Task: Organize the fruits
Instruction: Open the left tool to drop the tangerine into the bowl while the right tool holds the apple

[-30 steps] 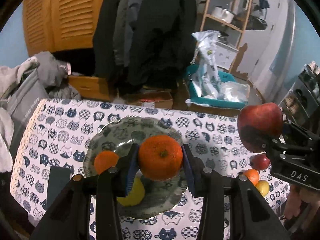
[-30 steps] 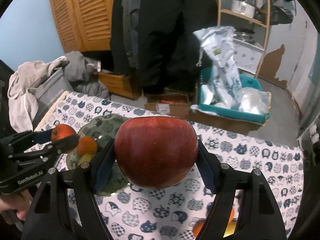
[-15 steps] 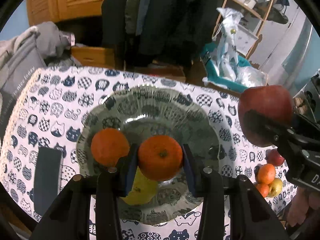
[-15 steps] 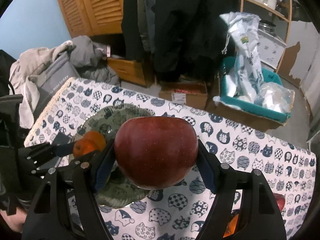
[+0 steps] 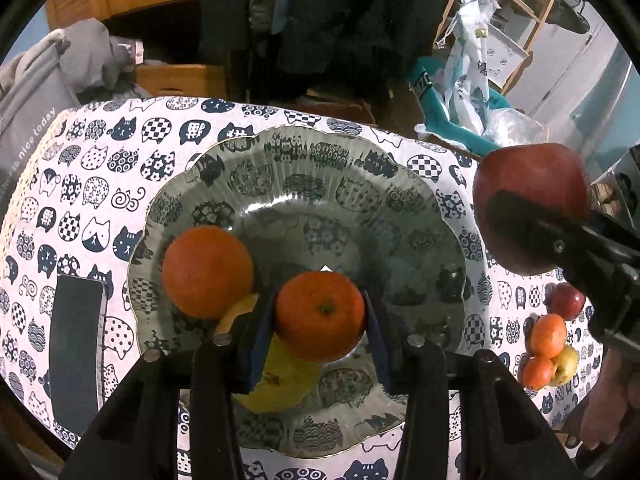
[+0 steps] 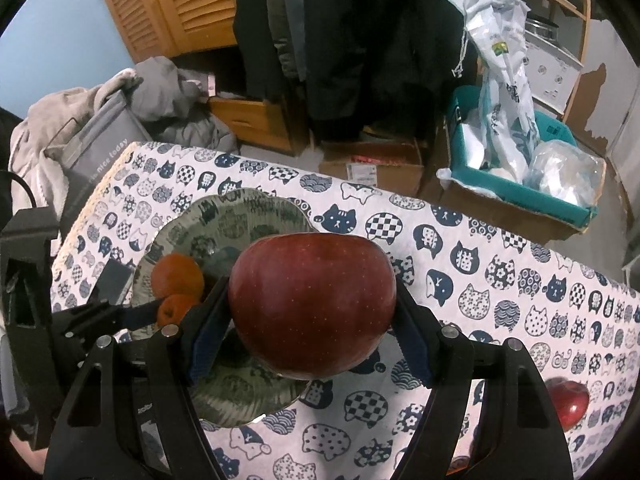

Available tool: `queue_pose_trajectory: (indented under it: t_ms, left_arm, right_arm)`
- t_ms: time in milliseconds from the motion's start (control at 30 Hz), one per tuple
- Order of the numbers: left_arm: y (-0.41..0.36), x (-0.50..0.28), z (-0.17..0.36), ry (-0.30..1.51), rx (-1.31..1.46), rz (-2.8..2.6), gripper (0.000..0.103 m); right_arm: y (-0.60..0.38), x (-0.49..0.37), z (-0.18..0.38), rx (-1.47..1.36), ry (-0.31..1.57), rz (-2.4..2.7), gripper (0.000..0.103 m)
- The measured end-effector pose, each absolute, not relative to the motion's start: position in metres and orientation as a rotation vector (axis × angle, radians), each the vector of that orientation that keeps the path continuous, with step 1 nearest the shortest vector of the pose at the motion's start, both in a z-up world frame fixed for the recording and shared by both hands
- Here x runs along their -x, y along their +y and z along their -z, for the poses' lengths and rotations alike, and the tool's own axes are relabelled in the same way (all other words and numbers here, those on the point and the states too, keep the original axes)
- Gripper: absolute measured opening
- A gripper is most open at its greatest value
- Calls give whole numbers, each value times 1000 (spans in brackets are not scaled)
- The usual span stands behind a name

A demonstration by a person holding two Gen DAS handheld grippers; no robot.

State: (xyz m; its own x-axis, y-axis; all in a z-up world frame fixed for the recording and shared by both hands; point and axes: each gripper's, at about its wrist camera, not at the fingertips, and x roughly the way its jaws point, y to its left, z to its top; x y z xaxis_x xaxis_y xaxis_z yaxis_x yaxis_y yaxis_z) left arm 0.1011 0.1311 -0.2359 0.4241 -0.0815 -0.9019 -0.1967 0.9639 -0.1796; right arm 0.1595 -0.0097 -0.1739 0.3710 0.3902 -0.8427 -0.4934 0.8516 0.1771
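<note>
My left gripper (image 5: 319, 316) is shut on an orange (image 5: 320, 315) and holds it low over the glass plate (image 5: 320, 168). Another orange (image 5: 207, 271) and a yellow fruit (image 5: 280, 380) lie in the plate's near left part. My right gripper (image 6: 312, 320) is shut on a big red apple (image 6: 312, 304), held above the plate's right rim (image 6: 256, 196). The apple also shows in the left wrist view (image 5: 532, 208). The left gripper and its orange (image 6: 176, 309) show at the left of the right wrist view.
The table carries a cat-print cloth (image 5: 100, 168). A dark phone (image 5: 76, 344) lies left of the plate. A small red apple (image 5: 566, 300), two oranges (image 5: 548, 334) and a yellow fruit (image 5: 566, 364) sit at the right. A second red apple (image 6: 568, 400) lies at lower right.
My left gripper has dropped closer to the plate with the orange. My right gripper has moved left and down towards the plate with the apple.
</note>
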Motion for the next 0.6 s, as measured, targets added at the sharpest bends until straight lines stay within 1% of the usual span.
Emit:
queue_pose_trajectory:
  t_ms: [100, 200, 467, 600]
  left_arm:
    - [135, -99, 233, 1121, 298, -72, 61]
    - [139, -96, 227, 1109, 292, -83, 65]
    - [160, -80, 214, 1083, 298, -136, 66]
    - [173, -73, 214, 1080, 288, -187, 70]
  right_arm:
    - [-8, -162, 177, 104, 1062, -572, 76]
    - [-7, -164, 179, 95, 1073, -571, 76]
    - [4, -165, 186, 85, 1109, -595, 76]
    - [17, -161, 195, 115, 1128, -610, 76]
